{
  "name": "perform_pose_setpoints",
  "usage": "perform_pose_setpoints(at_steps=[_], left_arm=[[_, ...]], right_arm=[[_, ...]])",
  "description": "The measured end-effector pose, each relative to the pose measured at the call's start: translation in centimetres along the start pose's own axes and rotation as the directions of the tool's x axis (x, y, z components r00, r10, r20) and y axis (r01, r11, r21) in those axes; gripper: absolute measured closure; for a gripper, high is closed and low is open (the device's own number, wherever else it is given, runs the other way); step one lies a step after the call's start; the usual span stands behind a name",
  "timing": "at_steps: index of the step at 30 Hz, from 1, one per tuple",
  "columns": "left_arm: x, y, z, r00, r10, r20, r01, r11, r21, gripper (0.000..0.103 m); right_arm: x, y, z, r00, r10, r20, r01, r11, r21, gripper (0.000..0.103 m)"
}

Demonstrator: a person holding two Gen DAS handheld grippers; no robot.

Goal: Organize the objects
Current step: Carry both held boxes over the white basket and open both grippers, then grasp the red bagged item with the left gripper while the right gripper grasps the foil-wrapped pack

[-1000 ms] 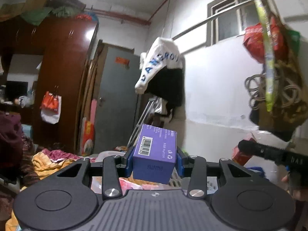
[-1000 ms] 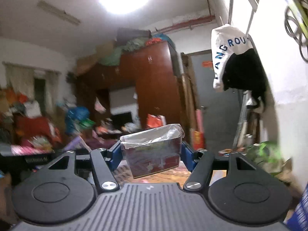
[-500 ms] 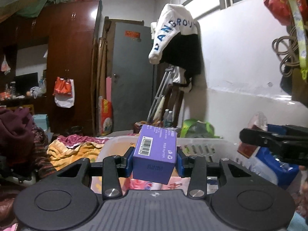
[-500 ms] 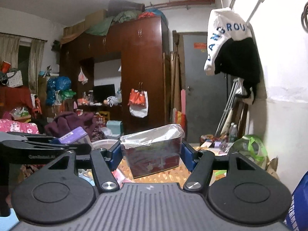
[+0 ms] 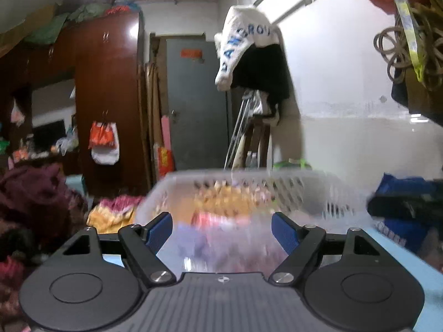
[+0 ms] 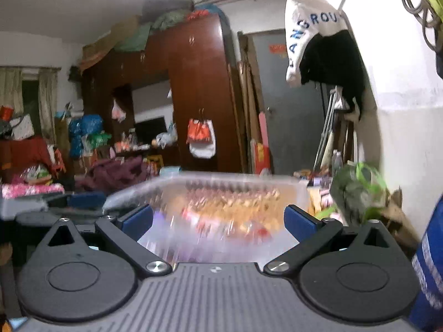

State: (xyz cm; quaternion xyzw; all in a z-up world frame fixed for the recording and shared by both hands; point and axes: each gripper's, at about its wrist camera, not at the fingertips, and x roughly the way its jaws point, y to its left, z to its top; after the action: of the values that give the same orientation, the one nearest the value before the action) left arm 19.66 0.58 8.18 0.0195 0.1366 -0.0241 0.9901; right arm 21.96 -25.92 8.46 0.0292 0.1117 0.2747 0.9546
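A white slotted plastic basket stands right in front of both grippers, blurred by motion; it also shows in the right wrist view. My left gripper is open and empty at its near rim. A blurred purple shape, likely the purple box, lies low between its fingers inside the basket. My right gripper is open and empty over the basket. Blurred red and orange contents lie inside. The other gripper shows at the right of the left wrist view.
A blue bag sits to the right of the basket. A white wall runs along the right. Piled clothes lie at left. A brown wardrobe and grey door stand behind.
Both grippers have opened and dropped toward the basket. The purple box has left the left gripper and the plastic-wrapped red box has left the right gripper.
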Motion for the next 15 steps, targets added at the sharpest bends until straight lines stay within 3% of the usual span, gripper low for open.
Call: perform_pose_setpoints(at_steps=[2,8,13,15], left_arm=[[-1.4,-0.2,-1.7,0.999,-0.019,-0.028,0.018,0.999,-0.032,0.021],[-6.3,0.2,-6.8,0.992,-0.125,-0.016,0.124,0.989,-0.078,0.021],[-7.7,0.4,-9.5,0.989,-0.146,-0.011,0.145,0.987,-0.073,0.022],[-7.6,-0.1,-10.4,0.991,-0.135,-0.015,0.134,0.990,-0.040,0.024]], right_arm=[[-1.5,0.4,-2.0,1.000,0.018,-0.009,-0.018,1.000,-0.022,0.000],[-5.3,2.1,-8.6,0.996,0.072,-0.043,-0.072,0.997,0.007,0.000],[-5.0,4.0,-10.1,0.991,0.118,-0.056,-0.122,0.990,-0.068,0.000],[-3.9,5.0,-10.1,0.993,0.095,-0.067,-0.102,0.987,-0.120,0.000]])
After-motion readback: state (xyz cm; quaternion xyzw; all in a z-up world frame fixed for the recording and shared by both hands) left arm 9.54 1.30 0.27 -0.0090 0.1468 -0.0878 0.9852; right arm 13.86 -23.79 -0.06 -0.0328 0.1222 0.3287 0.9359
